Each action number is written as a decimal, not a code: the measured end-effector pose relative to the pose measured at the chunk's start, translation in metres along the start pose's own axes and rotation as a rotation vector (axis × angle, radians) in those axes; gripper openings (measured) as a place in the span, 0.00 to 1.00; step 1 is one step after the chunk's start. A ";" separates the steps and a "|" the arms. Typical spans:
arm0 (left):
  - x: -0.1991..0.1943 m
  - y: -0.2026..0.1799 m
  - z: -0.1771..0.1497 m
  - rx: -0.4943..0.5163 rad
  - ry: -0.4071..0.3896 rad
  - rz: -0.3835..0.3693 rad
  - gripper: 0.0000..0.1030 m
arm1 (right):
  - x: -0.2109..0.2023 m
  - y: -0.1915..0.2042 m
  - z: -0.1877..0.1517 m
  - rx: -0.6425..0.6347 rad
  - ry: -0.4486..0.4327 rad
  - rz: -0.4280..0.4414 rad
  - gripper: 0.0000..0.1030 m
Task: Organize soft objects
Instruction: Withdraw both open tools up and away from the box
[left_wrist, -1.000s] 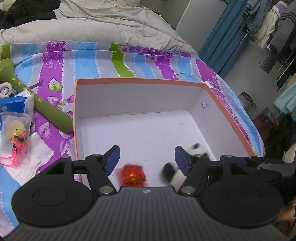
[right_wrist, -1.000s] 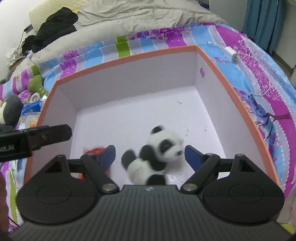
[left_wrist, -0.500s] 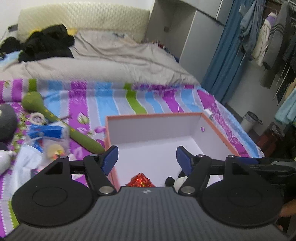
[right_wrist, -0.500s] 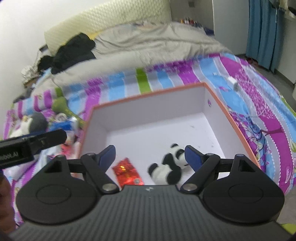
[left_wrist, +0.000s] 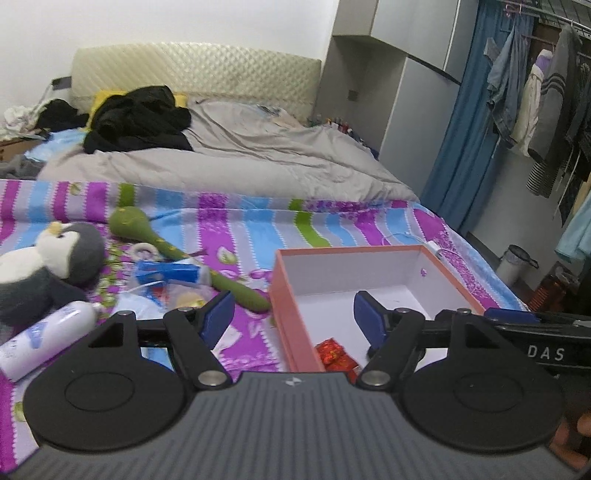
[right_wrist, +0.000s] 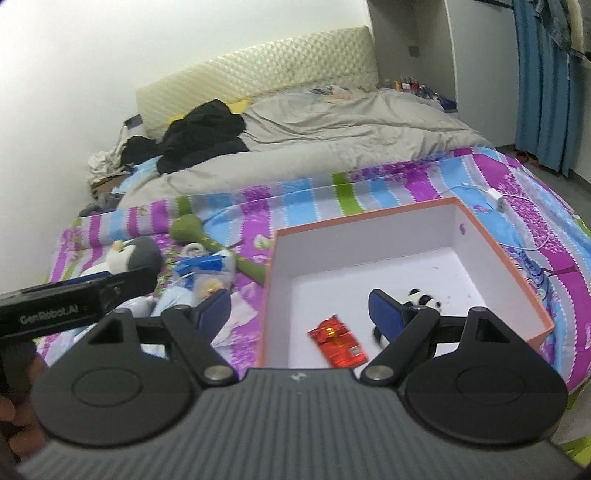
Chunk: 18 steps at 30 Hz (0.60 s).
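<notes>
An orange-rimmed white box (left_wrist: 291, 306) (right_wrist: 509, 273) lies on the striped bedspread. Inside it are a red shiny packet (right_wrist: 338, 341) (left_wrist: 334, 352) and a small panda plush (right_wrist: 424, 301), partly hidden behind a finger. My left gripper (left_wrist: 293, 314) is open and empty, raised above the box's left wall. My right gripper (right_wrist: 301, 310) is open and empty, raised above the box's near left part. Left of the box lie a penguin plush (left_wrist: 48, 266) (right_wrist: 133, 254) and a green long-necked plush (left_wrist: 166, 251) (right_wrist: 214, 243).
A white bottle (left_wrist: 48, 336), a blue packet (left_wrist: 170, 273) and plastic wrappers (right_wrist: 207, 284) lie left of the box. A grey duvet (left_wrist: 221, 166) with black clothes (left_wrist: 136, 122) covers the bed's far half. A white charger cable (right_wrist: 495, 195) lies right of the box. Clothes hang at right (left_wrist: 535, 92).
Both grippers have risen and pulled back from the box. The panda and red packet, which lay between the fingers, now rest in the box below. The left gripper has swung left.
</notes>
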<state>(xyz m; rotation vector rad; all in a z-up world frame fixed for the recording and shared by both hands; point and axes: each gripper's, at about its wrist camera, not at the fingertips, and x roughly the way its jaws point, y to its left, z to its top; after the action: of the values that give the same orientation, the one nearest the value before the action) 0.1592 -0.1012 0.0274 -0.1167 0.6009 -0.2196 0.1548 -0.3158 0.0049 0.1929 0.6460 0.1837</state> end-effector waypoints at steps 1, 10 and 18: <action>-0.008 0.005 -0.003 -0.003 -0.003 0.008 0.74 | -0.003 0.005 -0.003 -0.006 -0.003 0.005 0.81; -0.060 0.041 -0.036 -0.045 -0.010 0.058 0.74 | -0.025 0.045 -0.031 -0.041 -0.010 0.054 0.81; -0.096 0.065 -0.061 -0.070 -0.028 0.102 0.74 | -0.038 0.071 -0.055 -0.061 -0.013 0.096 0.81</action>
<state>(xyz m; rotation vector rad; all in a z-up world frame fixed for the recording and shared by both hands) 0.0588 -0.0180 0.0187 -0.1561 0.5857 -0.0983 0.0836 -0.2496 0.0008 0.1659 0.6176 0.2940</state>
